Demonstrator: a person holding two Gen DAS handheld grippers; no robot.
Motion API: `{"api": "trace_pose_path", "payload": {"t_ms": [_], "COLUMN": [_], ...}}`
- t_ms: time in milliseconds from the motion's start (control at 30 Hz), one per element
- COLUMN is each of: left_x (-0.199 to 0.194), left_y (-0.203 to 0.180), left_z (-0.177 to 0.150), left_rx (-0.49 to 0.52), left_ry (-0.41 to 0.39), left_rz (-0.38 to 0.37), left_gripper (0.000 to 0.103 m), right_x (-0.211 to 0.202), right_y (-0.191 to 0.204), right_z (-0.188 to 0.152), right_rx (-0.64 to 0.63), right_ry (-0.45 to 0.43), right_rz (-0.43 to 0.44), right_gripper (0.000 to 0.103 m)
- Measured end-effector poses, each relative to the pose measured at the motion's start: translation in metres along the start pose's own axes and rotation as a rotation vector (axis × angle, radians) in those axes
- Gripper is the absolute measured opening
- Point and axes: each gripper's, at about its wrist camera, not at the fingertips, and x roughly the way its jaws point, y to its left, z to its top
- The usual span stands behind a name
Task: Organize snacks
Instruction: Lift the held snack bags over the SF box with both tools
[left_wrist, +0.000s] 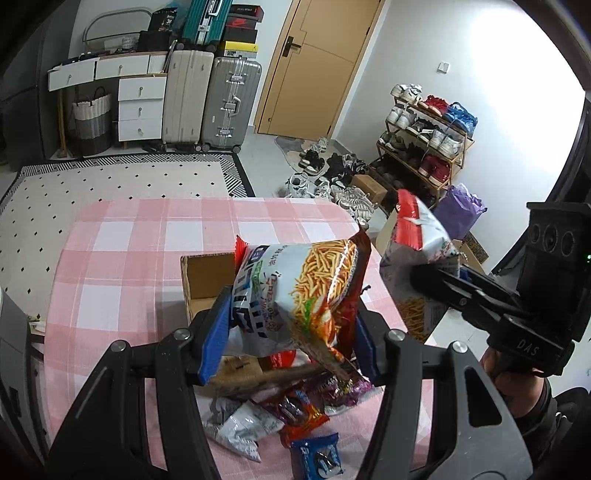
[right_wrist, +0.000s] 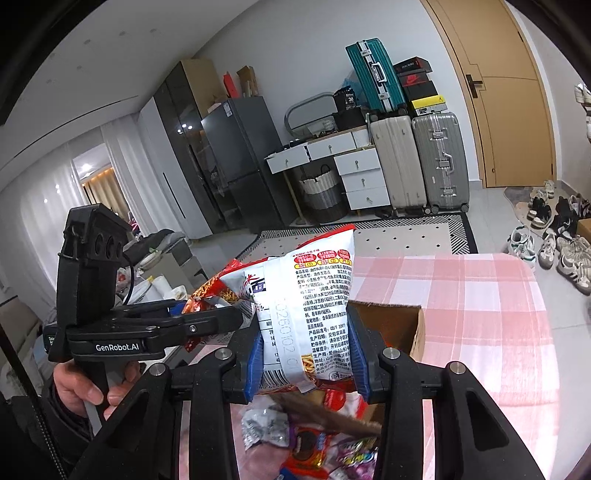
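Left tongs (left_wrist: 291, 332): narrowly parted, blue pads pinching the lower end of a noodle-snack bag (left_wrist: 306, 291), which is lifted above the cardboard box (left_wrist: 207, 280).
Right tongs (right_wrist: 306, 354): closed to a narrow gap on a second snack bag (right_wrist: 306, 295), printed back facing the camera, held up just in front of the box.
Box: open-topped, on the pink-checked counter (left_wrist: 122, 251); in both views its interior is largely hidden behind the raised bags.
Loose snacks (left_wrist: 295, 410): small packets heaped on the counter just on the near side of the box, partly covered by the tongs' frames.
Hard to read: a brown blurred streak below each bag cannot be identified; the packet labels are too small to make out.
Hands: a hand (right_wrist: 85, 384) grips the left tool's handle; only its fingers show.
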Motion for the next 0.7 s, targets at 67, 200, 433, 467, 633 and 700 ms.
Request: {"api": "trace_pose_path", "payload": {"t_ms": [67,200,433,467,633,700], "left_x": [0.009,0.028,0.063,0.068,0.086,0.094], "left_y": [0.007,0.015,0.023,0.026,0.034,0.037], "left_z": [0.007,0.012,0.015,0.014,0.011,0.009], "left_rx": [-0.022,-0.044,-0.049,-0.052,-0.063,-0.072], "left_ry": [0.005,0.017,0.064,0.07,0.094,0.108], "left_rz": [0.001,-0.002,0.0,0.001,-0.003,-0.003], "left_gripper": [0.055,0.055,0.055,0.055,0.056,0.056], "right_x": [0.006,0.024,0.051,0.054,0.066,0.07], "right_y": [-0.004,-0.01,-0.018,-0.019,-0.028,-0.03], "right_z": [0.006,0.013,0.012,0.011,0.006,0.005], "right_rx": [-0.002,0.0,-0.003,-0.002,0.004,0.008], "right_ry": [0.0,0.024,0.058,0.061,0.081,0.093], "right_rz": [-0.011,-0.016,-0.037,-0.037,-0.058,-0.061], "right_gripper": [0.039,0.039,0.04,0.04,0.04,0.04]}}
